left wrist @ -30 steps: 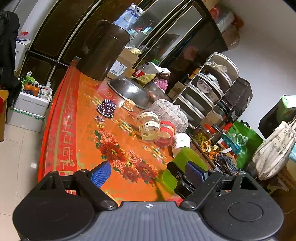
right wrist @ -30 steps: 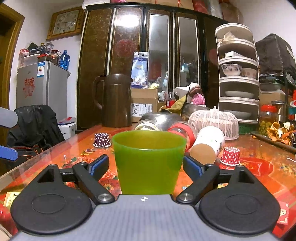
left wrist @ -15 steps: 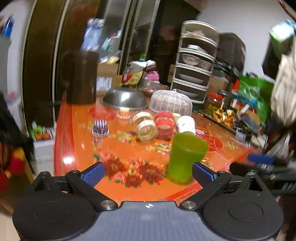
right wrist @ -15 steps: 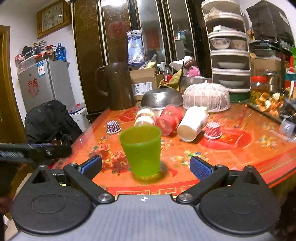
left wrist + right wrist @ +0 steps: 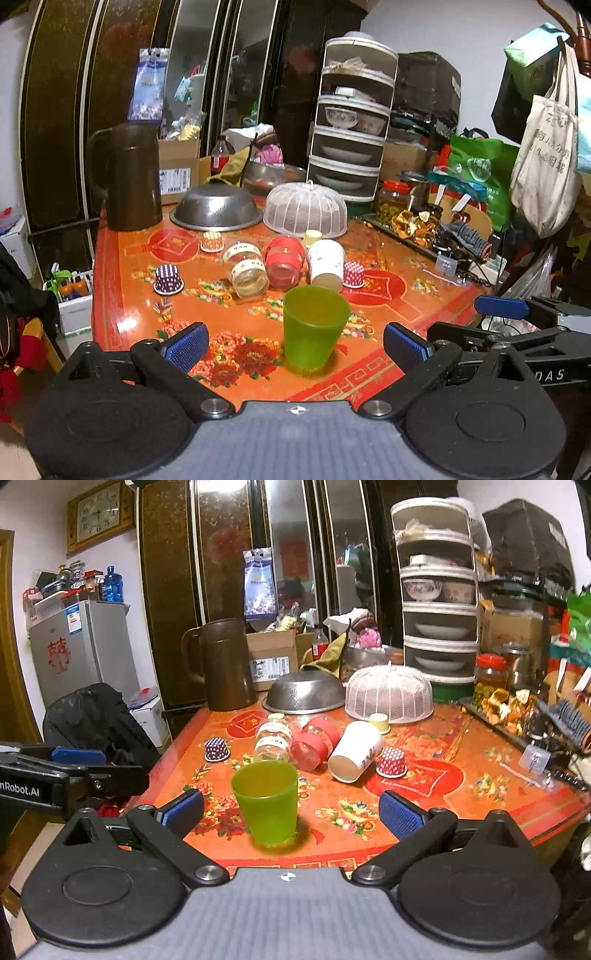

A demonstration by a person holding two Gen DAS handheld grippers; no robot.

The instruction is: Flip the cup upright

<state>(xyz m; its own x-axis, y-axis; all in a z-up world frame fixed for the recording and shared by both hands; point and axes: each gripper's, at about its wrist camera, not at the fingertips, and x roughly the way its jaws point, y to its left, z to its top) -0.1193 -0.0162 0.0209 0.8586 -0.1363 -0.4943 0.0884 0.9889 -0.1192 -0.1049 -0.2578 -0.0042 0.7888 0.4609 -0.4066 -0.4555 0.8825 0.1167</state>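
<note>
A translucent green plastic cup [image 5: 314, 326] stands upright, mouth up, on the orange-red floral table [image 5: 229, 354] near its front edge; it also shows in the right wrist view [image 5: 266, 805]. My left gripper [image 5: 295, 343] is open and empty, held back from the cup, which sits apart between its blue pads. My right gripper [image 5: 290, 812] is open and empty too, drawn back from the cup. The right gripper's fingers [image 5: 502, 308] show at the right of the left wrist view, and the left gripper's fingers [image 5: 79, 757] show at the left of the right wrist view.
Behind the cup lie a white paper cup [image 5: 327, 264], a red-banded jar [image 5: 282, 260] and a clear jar [image 5: 247, 273] on their sides, with small cupcake liners [image 5: 168, 279] around. Farther back stand a brown pitcher [image 5: 127, 177], a metal colander [image 5: 216, 211] and a mesh food cover [image 5: 304, 214].
Both grippers have pulled back from the green cup. The right gripper, close around it a second ago, has let go; the cup stands free on the table. The left view has swung level.
</note>
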